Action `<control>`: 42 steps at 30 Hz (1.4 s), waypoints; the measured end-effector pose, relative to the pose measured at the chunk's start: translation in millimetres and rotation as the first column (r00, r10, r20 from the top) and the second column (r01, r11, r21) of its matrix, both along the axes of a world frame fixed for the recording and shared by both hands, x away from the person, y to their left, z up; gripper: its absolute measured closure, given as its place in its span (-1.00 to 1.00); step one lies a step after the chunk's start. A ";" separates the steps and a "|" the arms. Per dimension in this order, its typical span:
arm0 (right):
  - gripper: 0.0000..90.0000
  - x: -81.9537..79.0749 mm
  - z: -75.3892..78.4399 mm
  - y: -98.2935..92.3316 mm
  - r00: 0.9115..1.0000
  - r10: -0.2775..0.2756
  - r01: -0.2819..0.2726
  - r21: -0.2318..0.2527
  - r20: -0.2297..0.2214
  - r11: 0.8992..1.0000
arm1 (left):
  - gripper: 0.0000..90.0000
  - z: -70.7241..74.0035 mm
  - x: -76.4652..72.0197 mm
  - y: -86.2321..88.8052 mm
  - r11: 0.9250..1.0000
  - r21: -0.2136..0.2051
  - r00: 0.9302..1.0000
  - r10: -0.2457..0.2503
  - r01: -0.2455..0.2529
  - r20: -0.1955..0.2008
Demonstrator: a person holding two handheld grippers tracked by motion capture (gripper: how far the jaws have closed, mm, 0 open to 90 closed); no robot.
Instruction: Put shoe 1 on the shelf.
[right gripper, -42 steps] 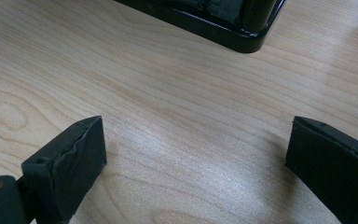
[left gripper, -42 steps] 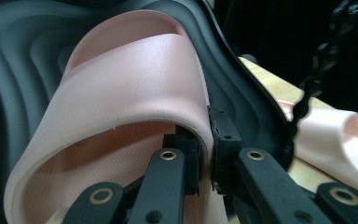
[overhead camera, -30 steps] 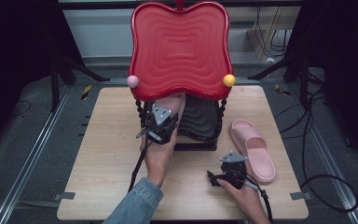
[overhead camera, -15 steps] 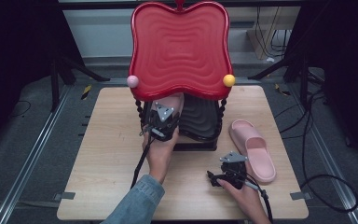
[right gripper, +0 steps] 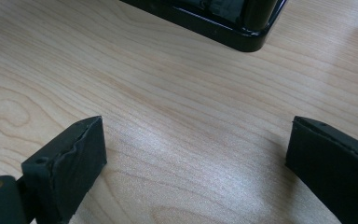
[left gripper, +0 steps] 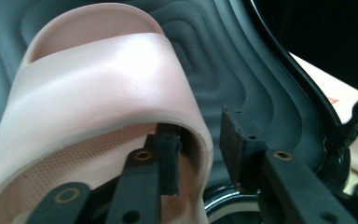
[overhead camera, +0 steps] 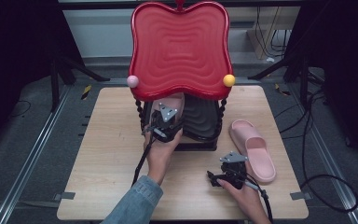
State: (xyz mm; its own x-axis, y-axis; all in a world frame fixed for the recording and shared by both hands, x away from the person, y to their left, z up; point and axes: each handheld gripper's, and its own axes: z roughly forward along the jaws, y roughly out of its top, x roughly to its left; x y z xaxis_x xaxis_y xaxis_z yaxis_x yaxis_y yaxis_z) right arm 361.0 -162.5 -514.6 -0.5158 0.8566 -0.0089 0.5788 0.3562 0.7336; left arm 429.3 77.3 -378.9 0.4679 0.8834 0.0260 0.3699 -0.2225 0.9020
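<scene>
One pink slipper (left gripper: 98,93) wall sits between the left gripper (left gripper: 200,149) fingers, narrowly parted.

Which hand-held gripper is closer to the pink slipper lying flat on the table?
The right hand-held gripper. It sits on the table just left of the pink slipper, jaws open and empty. The left hand-held gripper is farther off, at another slipper on the black shelf.

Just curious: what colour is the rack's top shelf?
Red, with a rippled pattern; the top shelf shows best in the high view.
</scene>
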 end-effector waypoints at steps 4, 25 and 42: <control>-0.89 0.0 0.0 0.0 1.000 0.000 0.000 0.000 0.000 1.000 | 0.34 1.1 -1.8 1.6 1.000 0.010 1.000 -0.022 0.022 -0.010; -0.89 -0.2 0.0 -0.1 1.000 0.001 -0.001 0.002 -0.001 1.000 | 0.67 11.9 -49.7 60.4 0.933 0.210 0.953 -0.270 0.294 -0.133; -0.89 -0.2 0.0 -0.1 1.000 0.001 -0.001 0.002 -0.002 1.000 | 1.00 18.2 -69.0 73.5 0.839 0.329 0.899 -0.378 0.433 -0.220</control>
